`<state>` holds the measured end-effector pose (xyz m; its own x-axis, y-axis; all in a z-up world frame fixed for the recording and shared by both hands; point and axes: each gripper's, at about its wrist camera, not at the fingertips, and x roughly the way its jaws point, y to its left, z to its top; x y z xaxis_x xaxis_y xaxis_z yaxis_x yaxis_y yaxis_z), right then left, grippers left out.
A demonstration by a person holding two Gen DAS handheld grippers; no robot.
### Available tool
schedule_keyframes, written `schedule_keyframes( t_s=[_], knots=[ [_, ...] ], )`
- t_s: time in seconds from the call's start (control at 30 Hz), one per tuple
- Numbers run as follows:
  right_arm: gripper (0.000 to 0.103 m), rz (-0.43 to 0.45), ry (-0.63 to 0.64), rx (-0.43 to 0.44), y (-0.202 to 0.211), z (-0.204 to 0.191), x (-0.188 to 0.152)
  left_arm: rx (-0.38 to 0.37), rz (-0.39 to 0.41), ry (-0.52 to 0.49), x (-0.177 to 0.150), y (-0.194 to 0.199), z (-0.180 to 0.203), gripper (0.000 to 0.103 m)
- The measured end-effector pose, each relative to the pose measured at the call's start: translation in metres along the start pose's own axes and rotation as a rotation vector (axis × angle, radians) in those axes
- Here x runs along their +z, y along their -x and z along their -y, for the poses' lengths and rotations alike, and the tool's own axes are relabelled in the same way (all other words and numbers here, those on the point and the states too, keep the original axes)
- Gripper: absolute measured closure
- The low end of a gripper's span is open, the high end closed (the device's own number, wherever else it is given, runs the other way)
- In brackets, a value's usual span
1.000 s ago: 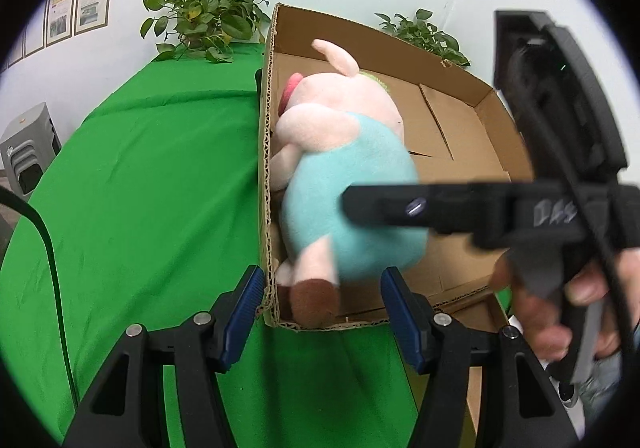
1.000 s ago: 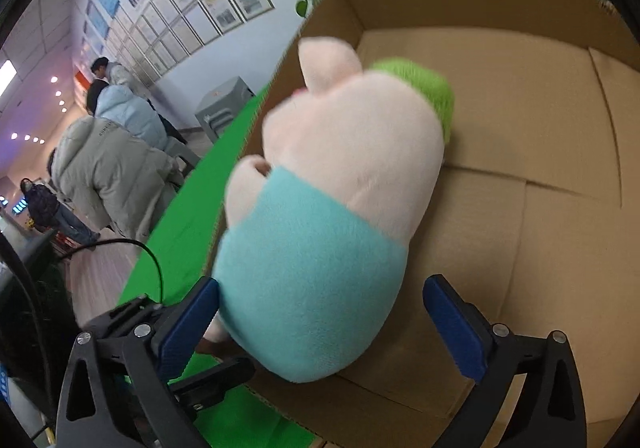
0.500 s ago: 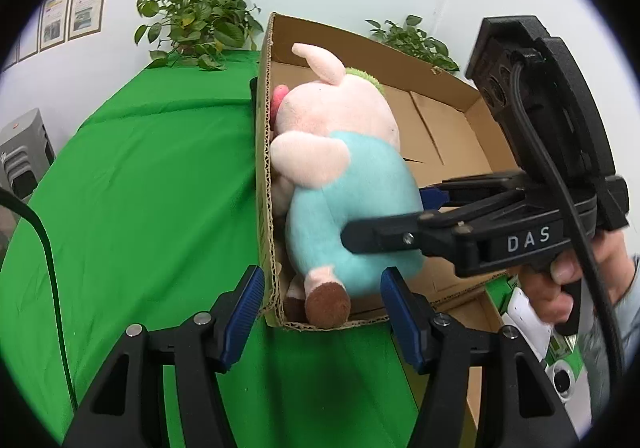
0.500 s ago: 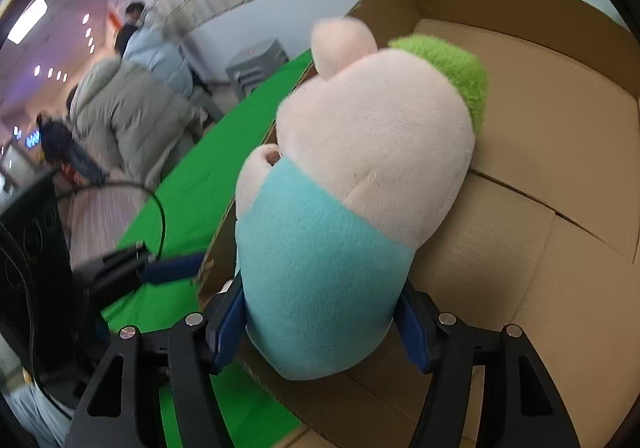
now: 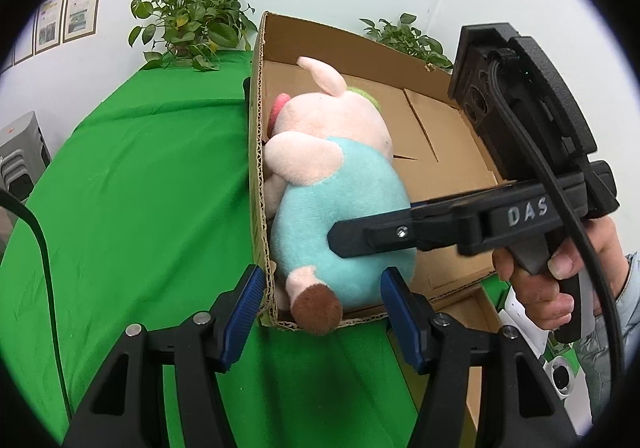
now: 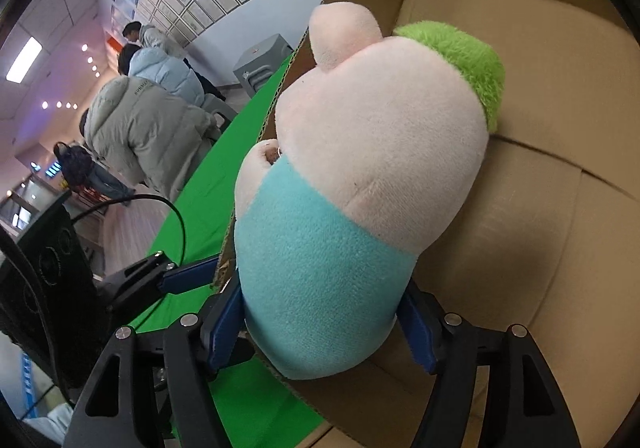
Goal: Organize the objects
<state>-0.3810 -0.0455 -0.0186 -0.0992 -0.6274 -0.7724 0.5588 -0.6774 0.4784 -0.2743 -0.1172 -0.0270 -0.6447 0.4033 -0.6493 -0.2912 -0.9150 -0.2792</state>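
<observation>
A plush pig [image 5: 340,208] with a pink head, green tuft and teal body lies in the near left corner of an open cardboard box [image 5: 440,128]. Its brown foot hangs over the front edge. My right gripper [image 6: 320,328] has both blue pads pressed on the teal body [image 6: 320,268], and its jaws are opening slightly. In the left wrist view, its black finger [image 5: 380,234] crosses the plush from the right, held by a hand [image 5: 552,288]. My left gripper [image 5: 322,304] is open, straddling the box's near corner and the plush's foot.
The box [image 6: 560,208] sits on a green tablecloth [image 5: 140,188]. Potted plants [image 5: 192,28] stand behind it by the wall. A white object [image 5: 520,312] and more cardboard lie at the lower right. Several people in jackets [image 6: 148,120] stand beyond the table's left side.
My right gripper went from wide open around the plush to closed on its teal body, and its view tilted a little. The left gripper kept still.
</observation>
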Motion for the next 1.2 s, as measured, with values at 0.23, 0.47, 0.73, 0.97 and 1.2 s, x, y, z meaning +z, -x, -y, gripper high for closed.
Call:
schedule_keyframes(
  t_s=[0.23,0.47,0.73,0.97,1.2],
  knots=[
    [0.025,0.006,0.008,-0.011,0.003,-0.003,-0.007,0.027,-0.006,-0.02,-0.003,0.0,0.004,0.043],
    [0.001,0.128,-0.003,-0.163,0.042,-0.015,-0.03,0.088,0.063,-0.059,-0.007,0.025,0.013,0.043],
    [0.001,0.287,0.007,-0.254,0.114,-0.052,-0.062,0.142,0.149,-0.054,-0.013,0.051,0.022,0.03],
    [0.001,0.275,-0.067,-0.237,0.106,-0.046,-0.066,0.129,0.09,-0.022,-0.023,0.036,0.018,0.03],
    [0.002,0.236,-0.059,-0.318,0.049,-0.062,-0.041,0.11,0.079,-0.011,-0.024,0.026,0.014,0.03]
  ],
)
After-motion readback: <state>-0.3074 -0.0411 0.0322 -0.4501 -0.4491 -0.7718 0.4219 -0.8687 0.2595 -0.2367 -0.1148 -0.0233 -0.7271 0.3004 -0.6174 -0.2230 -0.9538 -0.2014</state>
